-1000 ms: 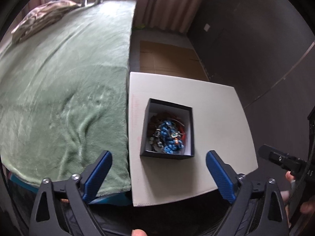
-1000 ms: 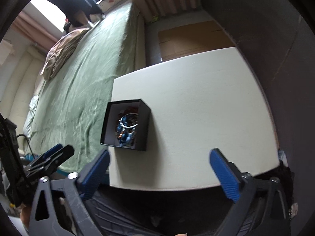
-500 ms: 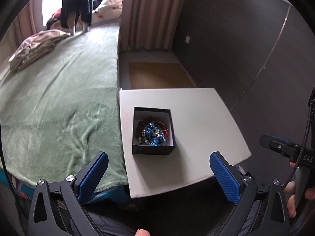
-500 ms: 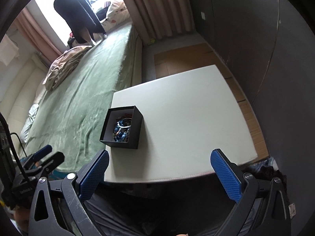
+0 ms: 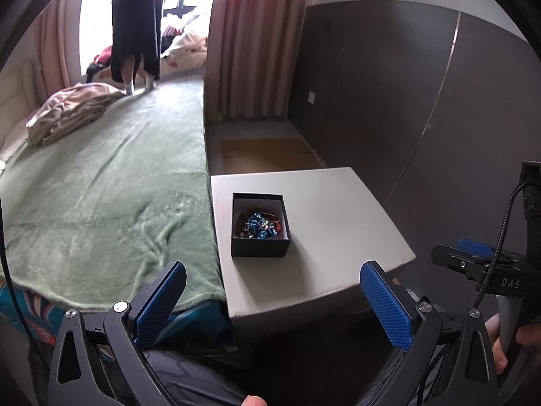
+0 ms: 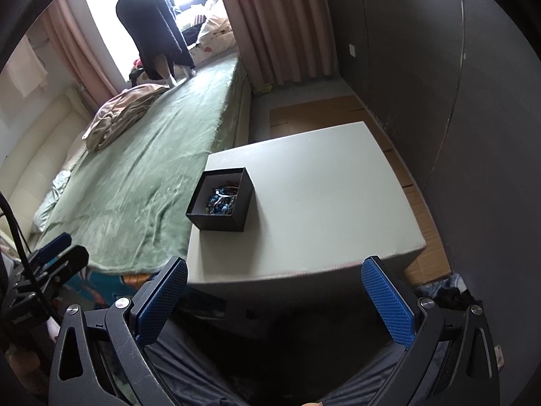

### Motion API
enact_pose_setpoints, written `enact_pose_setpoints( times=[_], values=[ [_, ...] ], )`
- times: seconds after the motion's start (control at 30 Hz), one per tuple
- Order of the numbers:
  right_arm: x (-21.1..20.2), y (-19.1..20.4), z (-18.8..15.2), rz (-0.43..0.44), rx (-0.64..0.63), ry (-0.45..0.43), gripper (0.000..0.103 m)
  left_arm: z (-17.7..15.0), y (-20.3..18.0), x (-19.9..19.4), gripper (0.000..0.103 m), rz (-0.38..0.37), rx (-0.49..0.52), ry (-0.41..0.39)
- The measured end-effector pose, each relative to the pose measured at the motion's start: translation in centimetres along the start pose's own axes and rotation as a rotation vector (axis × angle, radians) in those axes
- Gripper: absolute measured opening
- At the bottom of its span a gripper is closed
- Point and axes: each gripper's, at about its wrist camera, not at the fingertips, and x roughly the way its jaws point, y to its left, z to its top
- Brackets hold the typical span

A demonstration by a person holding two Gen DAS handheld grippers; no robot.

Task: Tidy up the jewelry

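Hovering short of the pale square table [image 5: 341,223], the left gripper [image 5: 270,291] spreads its blue-padded fingers [image 5: 385,304] wide with nothing between them. Ahead of them, near the table's left edge, sits the small black open box [image 5: 260,248] of tangled blue and red bead jewelry [image 5: 260,226]. The right gripper [image 6: 274,291] is equally wide and empty, the box ahead of its left finger [image 6: 159,301].
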Motion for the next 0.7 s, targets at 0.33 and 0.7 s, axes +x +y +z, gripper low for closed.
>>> enact_pose_setpoints(
  times=[0.33,0.7],
  values=[
    [-4.3,0.4,-4.3,-0.029,-0.042,-0.090,0.103,-4.1,-0.6,-4.5,0.103,0.018,0.005,-0.079],
    [-7.3,0.6,-6.8,-0.020,-0.059,-0.161,0.103,-5.8,-1.7,-7.3,0.103,0.035,0.025,-0.125]
  ],
)
